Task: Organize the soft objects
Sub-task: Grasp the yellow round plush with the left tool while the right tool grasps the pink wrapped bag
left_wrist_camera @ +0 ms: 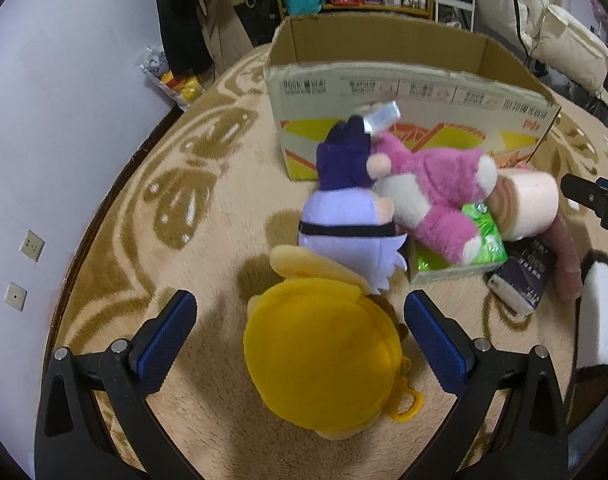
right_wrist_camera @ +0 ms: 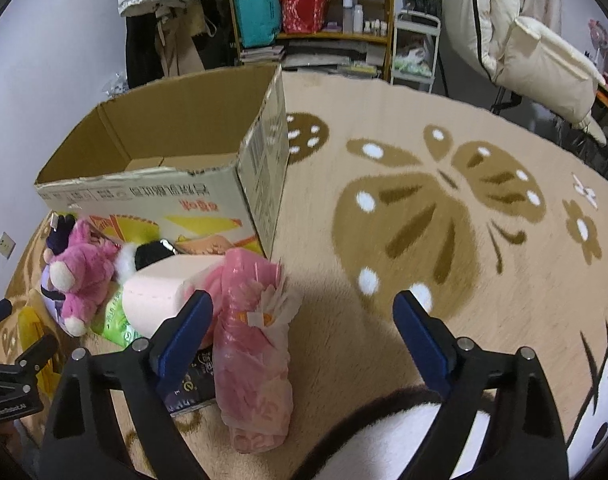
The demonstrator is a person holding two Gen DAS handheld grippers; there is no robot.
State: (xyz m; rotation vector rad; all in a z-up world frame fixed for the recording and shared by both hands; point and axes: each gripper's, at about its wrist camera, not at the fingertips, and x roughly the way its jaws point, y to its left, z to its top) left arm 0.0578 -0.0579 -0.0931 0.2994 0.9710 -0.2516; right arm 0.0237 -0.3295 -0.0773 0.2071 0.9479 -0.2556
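Beside the cardboard box [right_wrist_camera: 176, 196], soft toys remain unpacked; left gripper [left_wrist_camera: 300, 332] straddles the yellow plush [left_wrist_camera: 324, 360] unclamped; right gripper [right_wrist_camera: 304, 328] gapes, empty.

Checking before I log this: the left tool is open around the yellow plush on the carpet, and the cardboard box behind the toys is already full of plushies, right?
Not quite. The left tool is open around the yellow plush, but the cardboard box looks empty: the right wrist view shows its bare inside.

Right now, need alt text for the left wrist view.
The left gripper hangs open over a yellow plush on a patterned rug. Beyond it, a purple doll and a pink plush lie piled before an open cardboard box.
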